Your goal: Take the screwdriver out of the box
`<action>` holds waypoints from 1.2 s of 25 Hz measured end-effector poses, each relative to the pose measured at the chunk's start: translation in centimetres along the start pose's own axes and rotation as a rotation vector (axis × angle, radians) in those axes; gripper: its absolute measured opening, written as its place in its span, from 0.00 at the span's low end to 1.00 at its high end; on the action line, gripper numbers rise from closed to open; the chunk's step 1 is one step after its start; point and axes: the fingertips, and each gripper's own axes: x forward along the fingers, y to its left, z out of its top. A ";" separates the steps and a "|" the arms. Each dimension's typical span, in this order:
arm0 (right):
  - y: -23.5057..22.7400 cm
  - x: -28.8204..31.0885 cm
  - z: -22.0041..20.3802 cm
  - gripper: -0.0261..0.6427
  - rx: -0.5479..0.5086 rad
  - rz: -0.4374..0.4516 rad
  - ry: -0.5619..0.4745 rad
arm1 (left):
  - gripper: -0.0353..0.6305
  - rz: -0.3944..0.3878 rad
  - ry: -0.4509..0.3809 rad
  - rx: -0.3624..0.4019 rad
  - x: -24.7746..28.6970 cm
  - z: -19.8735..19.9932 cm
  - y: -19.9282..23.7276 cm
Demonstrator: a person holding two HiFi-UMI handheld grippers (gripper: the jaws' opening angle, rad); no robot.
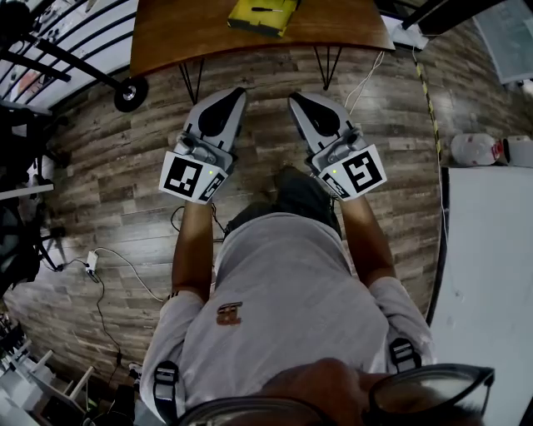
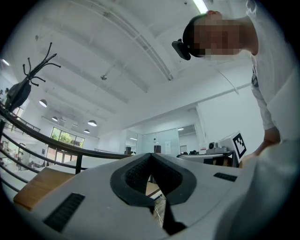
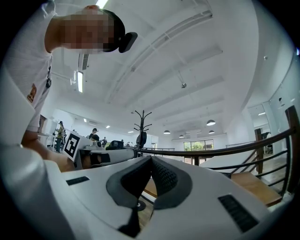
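The wooden table [image 1: 200, 33] bore the yellow box [image 1: 263, 17], and short of the table's near edge the left gripper [image 1: 241, 91] and right gripper [image 1: 293, 96] hung closed and empty; the screwdriver (not discernible, presumably boxed) was judged light, rigid, best taken by its handle.

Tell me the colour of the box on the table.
The box is yellow; the head view shows it best.

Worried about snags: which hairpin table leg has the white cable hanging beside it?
The right leg, ahead of the right tongs; the white cable drops beside it. The left leg has none.
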 end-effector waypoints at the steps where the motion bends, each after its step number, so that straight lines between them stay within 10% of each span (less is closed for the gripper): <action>1: -0.3 0.2 -0.1 0.09 0.001 -0.001 0.000 | 0.08 -0.001 0.002 -0.001 0.2 -0.1 0.2; 30: -27.3 13.2 -3.3 0.09 -0.010 0.024 0.016 | 0.08 0.025 0.011 0.032 24.4 -5.3 15.0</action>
